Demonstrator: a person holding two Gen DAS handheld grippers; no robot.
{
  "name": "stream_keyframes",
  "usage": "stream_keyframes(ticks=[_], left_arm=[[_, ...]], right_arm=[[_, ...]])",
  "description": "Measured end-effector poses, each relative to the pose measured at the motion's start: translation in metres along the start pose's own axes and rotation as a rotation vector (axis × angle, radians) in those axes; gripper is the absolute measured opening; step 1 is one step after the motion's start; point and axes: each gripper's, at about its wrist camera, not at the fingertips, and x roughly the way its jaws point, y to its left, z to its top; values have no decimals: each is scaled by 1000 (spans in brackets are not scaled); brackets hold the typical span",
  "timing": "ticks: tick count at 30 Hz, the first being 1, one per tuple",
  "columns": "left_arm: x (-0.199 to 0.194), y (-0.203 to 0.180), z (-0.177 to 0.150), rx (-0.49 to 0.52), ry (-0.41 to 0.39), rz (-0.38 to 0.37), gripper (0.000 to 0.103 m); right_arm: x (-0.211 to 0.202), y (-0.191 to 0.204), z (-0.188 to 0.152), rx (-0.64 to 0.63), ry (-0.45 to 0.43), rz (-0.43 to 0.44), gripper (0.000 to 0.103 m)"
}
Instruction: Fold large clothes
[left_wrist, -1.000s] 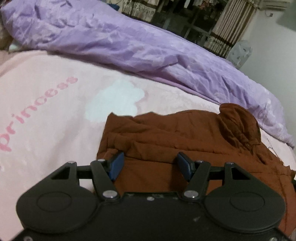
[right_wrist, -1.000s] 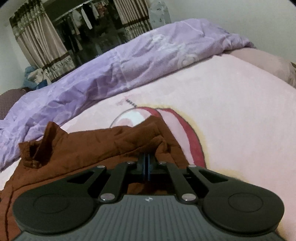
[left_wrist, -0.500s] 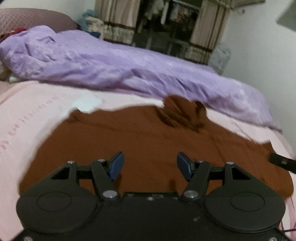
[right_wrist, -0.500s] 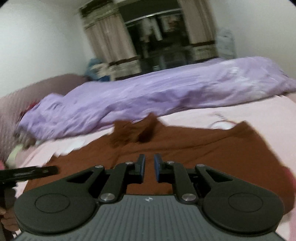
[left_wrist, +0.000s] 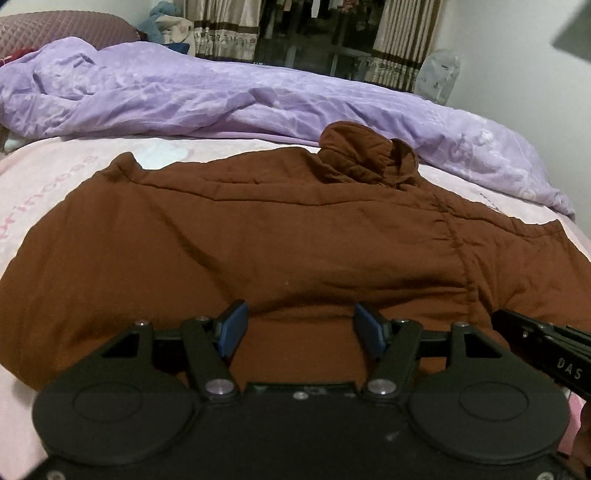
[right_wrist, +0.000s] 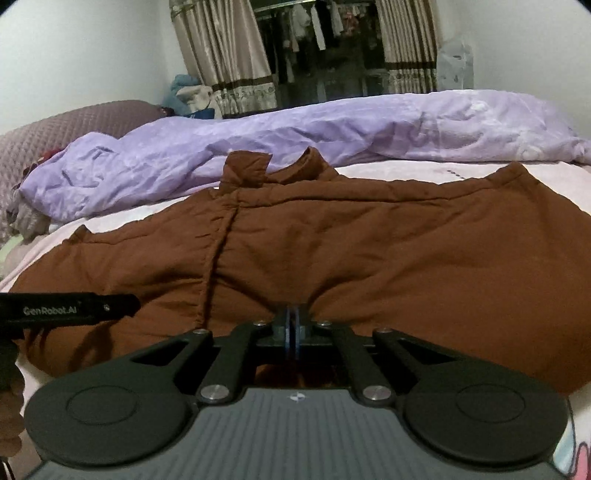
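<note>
Moved: the brown jacket (left_wrist: 295, 236), bunched a second ago, now lies spread across the pink blanket (left_wrist: 44, 177).
Left gripper (left_wrist: 299, 326): jaws wide apart, holding nothing, over the near hem.
Right gripper (right_wrist: 293, 326): pads pressed together, pinching the hem.
Writing: "GenRobot.AI" and "DAS" on the grippers' sides.
Behind: purple quilt (right_wrist: 332, 129).
</note>
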Motion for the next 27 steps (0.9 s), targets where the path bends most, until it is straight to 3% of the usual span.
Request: stream_keyframes(ticks=[4, 8, 13, 18, 27], left_arm=[[-7, -1, 16, -28, 8, -21, 64], [-6, -14, 35, -1, -28, -40, 64], [16, -27, 47, 21, -14, -25, 64], [44, -25, 42, 15, 35, -3, 67], [46, -22, 39, 17, 11, -14, 67]], right_arm=[[-7, 4, 12, 14, 5, -3, 3], [-11, 14, 36, -9, -69, -8, 8], [14, 23, 54, -37, -74, -32, 8], [49, 14, 47, -2, 13, -41, 8], [50, 20, 36, -40, -4, -59, 8]])
